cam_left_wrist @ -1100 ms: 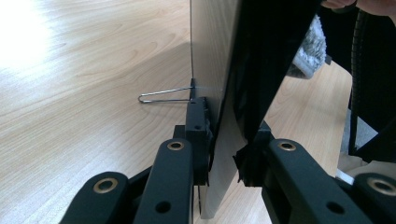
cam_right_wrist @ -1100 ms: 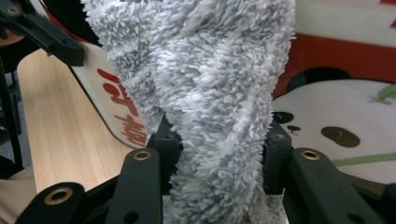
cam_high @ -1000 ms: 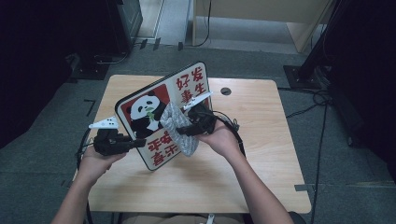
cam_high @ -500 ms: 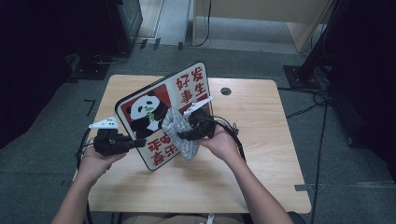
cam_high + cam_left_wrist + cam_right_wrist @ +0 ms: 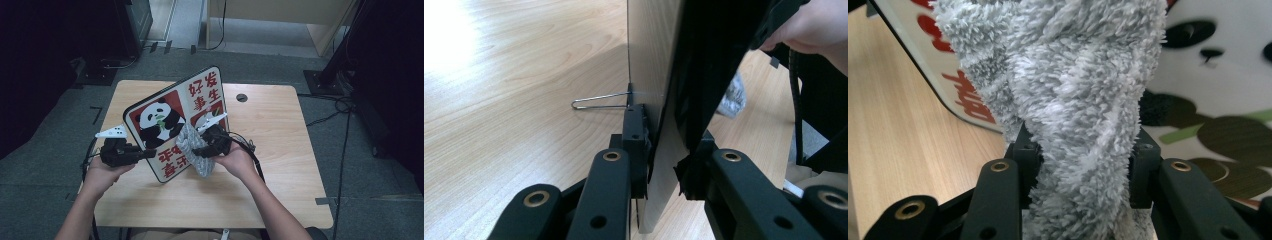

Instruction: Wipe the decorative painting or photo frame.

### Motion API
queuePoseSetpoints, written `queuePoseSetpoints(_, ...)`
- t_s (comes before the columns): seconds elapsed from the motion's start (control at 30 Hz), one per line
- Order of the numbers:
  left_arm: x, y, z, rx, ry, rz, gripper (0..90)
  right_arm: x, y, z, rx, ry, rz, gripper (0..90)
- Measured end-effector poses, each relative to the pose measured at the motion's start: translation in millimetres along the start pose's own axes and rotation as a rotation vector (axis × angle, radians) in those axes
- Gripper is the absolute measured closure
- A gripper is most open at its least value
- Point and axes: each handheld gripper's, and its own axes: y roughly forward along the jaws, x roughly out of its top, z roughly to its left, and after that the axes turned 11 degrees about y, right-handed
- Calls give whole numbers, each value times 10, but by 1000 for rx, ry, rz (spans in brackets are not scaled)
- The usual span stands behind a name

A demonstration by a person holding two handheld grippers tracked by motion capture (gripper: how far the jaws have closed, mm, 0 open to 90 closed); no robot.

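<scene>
Grippers, two, both mine. Left gripper [image 5: 659, 167]: jaws clamped on the lower left edge of the panda board [image 5: 165, 117], which stands tilted over the table [image 5: 280, 200], toward its left edge. Right gripper [image 5: 1080, 165]: jaws closed on a grey fluffy cloth [image 5: 1068, 95], pressed against the board's printed face. Wire stand [image 5: 599, 101]: juts from the board's back. Containers: none seen.

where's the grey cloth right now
In the high view the fluffy grey cloth sits near the table's middle, clamped in the right gripper and pressed against the front of the panda board, near its lower right part.
</scene>
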Motion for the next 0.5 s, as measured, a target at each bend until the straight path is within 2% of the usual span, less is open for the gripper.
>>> queuePoseSetpoints(0.5,2,0,1,-2,2,2,780,-227,191,-88,-12,10,43,606)
